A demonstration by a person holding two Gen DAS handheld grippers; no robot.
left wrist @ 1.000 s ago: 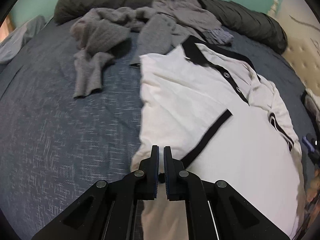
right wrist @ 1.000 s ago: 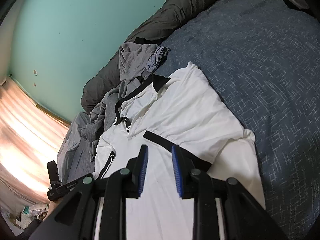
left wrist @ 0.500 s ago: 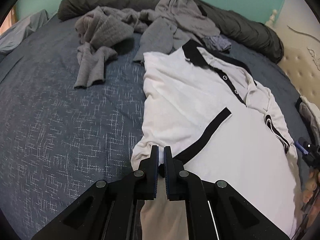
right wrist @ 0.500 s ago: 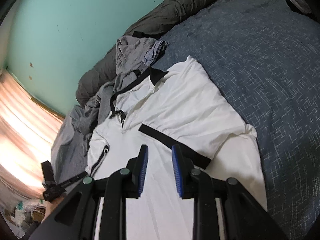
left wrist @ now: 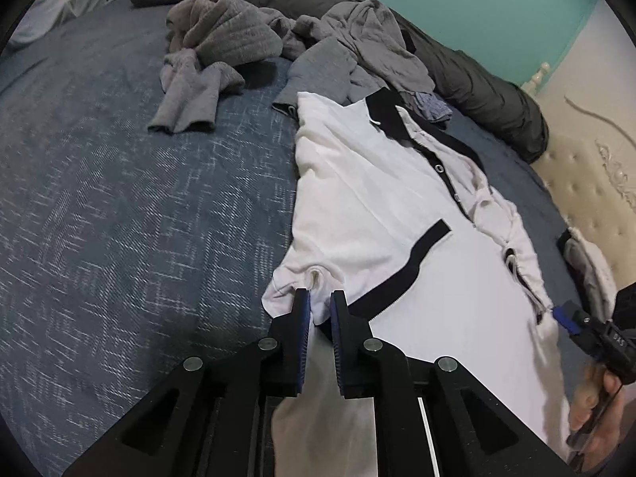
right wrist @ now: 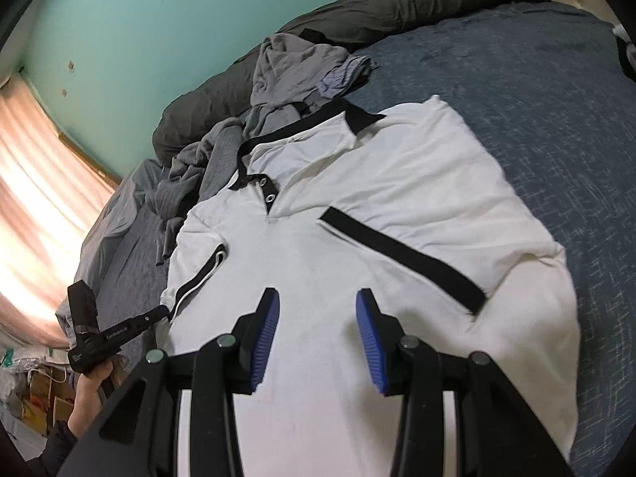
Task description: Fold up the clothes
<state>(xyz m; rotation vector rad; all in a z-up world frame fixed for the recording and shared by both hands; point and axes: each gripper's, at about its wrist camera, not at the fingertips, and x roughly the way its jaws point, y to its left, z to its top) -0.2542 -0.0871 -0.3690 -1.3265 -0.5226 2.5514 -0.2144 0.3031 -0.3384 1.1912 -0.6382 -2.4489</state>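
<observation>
Dark blue bedding (left wrist: 131,206) covers a bed against a teal wall, with crumpled grey clothes (left wrist: 222,39) heaped at the far side near a dark rolled duvet (right wrist: 397,4). Nearer, a white polo shirt (left wrist: 397,206) with black collar and trim lies face up, one sleeve folded across its chest. At the shirt's left edge, the left gripper (left wrist: 318,310) has its blue-padded jaws slightly parted around a raised bunch of white fabric; whether they truly grip it is unclear. Over the shirt's lower front hangs the right gripper (right wrist: 317,320), jaws spread wide and holding nothing. One risk: the bunched edge could slip from that loose hold, letting the folded sleeve fall askew.
</observation>
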